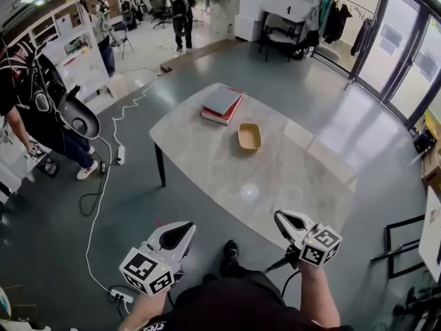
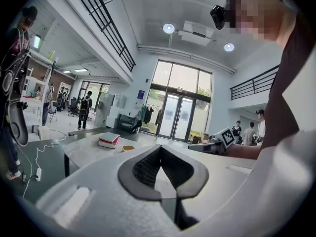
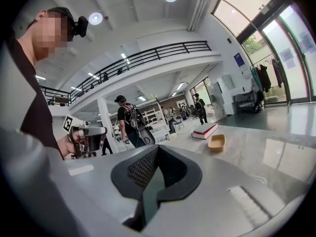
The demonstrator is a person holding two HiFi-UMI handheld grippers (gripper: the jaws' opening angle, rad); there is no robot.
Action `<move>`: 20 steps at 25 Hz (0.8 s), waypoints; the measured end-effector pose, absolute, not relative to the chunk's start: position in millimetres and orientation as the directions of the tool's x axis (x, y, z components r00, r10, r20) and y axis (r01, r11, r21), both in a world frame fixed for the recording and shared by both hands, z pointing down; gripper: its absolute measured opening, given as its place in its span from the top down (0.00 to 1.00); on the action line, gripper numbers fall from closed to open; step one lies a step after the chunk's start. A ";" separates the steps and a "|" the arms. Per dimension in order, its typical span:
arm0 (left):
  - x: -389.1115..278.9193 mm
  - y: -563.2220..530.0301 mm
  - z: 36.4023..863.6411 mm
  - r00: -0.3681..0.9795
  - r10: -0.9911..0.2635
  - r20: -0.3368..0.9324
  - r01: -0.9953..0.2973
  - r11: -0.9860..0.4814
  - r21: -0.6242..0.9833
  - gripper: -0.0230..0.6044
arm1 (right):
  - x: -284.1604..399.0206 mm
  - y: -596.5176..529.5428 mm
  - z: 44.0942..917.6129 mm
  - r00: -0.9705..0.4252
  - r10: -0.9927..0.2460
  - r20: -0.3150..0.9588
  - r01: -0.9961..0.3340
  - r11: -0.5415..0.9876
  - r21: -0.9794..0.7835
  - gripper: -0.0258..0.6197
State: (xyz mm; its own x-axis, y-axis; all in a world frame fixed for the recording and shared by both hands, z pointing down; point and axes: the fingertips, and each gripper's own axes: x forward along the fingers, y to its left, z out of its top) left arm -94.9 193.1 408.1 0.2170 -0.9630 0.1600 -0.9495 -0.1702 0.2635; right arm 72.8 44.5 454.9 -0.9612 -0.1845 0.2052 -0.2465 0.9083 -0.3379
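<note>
My left gripper (image 1: 191,226) hangs in the air over the floor, short of the near left edge of a grey stone-topped table (image 1: 227,178). Its jaws are shut and empty, seen too in the left gripper view (image 2: 161,148). My right gripper (image 1: 278,214) hovers at the table's near edge, also shut on nothing (image 3: 157,147). Far across the table lie two stacked books (image 1: 222,105), grey on red, with a small tan tray (image 1: 249,136) beside them. Both show in the left gripper view, books (image 2: 109,139) and tray (image 2: 128,148), and in the right gripper view, books (image 3: 204,131) and tray (image 3: 217,142).
A person with a backpack (image 1: 31,102) stands on the left, and others stand farther back (image 1: 182,9). A white cable and power strip (image 1: 120,155) lie on the floor left of the table. Glass doors (image 1: 396,47) and a clothes rack are at the right, a black frame (image 1: 403,243) lower right.
</note>
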 end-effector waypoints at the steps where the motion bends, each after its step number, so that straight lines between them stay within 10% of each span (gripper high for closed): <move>1: -96.2 180.4 404.0 0.224 -0.961 0.161 -0.950 -0.178 0.256 0.96 | 76.8 29.5 459.9 -0.955 -0.202 0.217 -0.268 0.903 -0.337 0.96; 20: -102.0 -17.4 404.1 0.351 -0.905 0.242 -0.932 -0.312 0.184 0.96 | 156.3 -109.9 619.1 -0.842 -0.370 0.392 -0.528 0.710 -0.466 0.96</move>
State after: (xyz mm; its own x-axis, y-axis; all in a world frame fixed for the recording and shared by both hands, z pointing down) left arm -102.0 -17.4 404.1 0.3510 -0.9046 0.2421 -0.9320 -0.3124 0.1838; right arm 156.3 -109.9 619.1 -0.8423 -0.3698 0.3921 -0.5285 0.7097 -0.4659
